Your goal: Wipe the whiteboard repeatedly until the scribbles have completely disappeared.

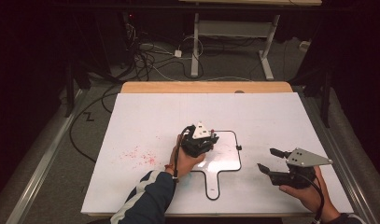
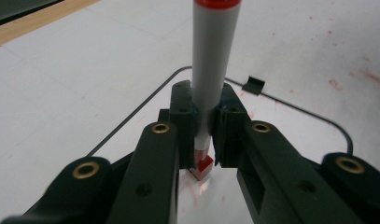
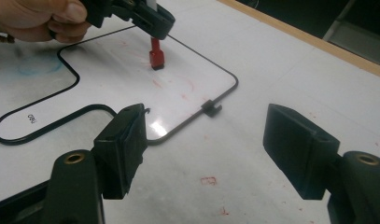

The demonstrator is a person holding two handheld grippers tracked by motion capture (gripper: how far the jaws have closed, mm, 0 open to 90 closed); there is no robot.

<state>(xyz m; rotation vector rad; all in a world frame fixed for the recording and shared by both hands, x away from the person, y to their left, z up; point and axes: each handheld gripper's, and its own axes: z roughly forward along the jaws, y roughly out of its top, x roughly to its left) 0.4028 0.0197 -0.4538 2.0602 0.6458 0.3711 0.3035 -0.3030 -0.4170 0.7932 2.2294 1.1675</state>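
The red marker [image 2: 210,65] stands nearly upright with its red tip on the small whiteboard [image 3: 108,88], inside the board's black edge and near its far side, clamped between the jaws of the left gripper [image 1: 200,138]. Faint red strokes mark the whiteboard around the tip, and a small black clip [image 3: 211,108] sits on the board's right edge. Just right of the whiteboard, over the white table [image 1: 145,116], the right gripper [image 1: 267,161] hangs with its jaws wide apart and nothing between them.
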